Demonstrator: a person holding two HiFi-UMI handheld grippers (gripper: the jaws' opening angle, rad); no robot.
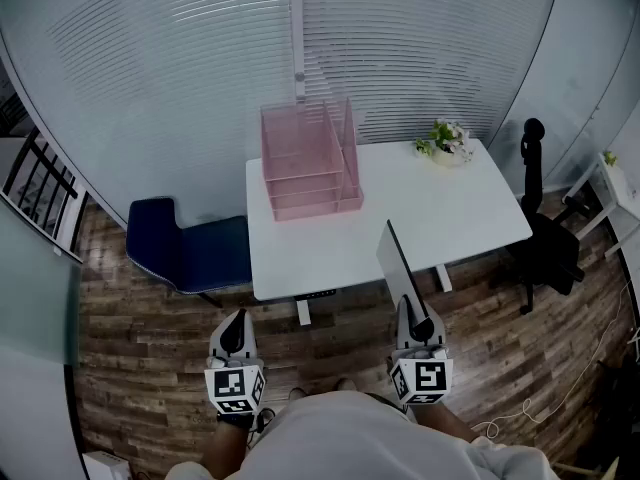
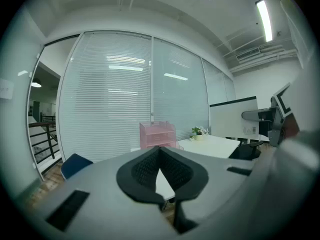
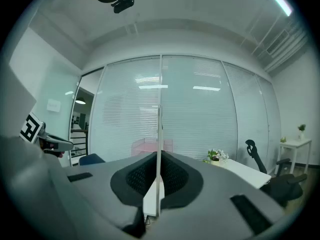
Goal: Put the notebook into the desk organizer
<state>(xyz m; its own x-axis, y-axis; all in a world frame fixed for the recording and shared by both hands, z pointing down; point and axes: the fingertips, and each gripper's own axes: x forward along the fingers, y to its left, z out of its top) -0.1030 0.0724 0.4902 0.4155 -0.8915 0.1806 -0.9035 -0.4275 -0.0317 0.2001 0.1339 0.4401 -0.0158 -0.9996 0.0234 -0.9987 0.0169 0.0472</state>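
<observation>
The pink mesh desk organizer [image 1: 305, 163] stands at the back left of the white table [image 1: 460, 213]; it also shows far off as the organizer [image 2: 157, 135] in the left gripper view. My right gripper [image 1: 418, 328] is shut on the lower edge of a thin grey notebook [image 1: 398, 258], which stands upright over the table's front edge. In the right gripper view the notebook [image 3: 159, 134] appears edge-on between the pads of the right gripper [image 3: 159, 179]. My left gripper [image 1: 233, 338] hangs below the table's front left corner, shut and holding nothing; its pads meet in the left gripper [image 2: 161, 173] view.
A small potted plant [image 1: 445, 140] sits at the table's back right. A blue chair [image 1: 185, 253] stands left of the table and a black office chair [image 1: 548, 240] to its right. A glass wall with blinds [image 1: 300, 38] runs behind. The floor is wood.
</observation>
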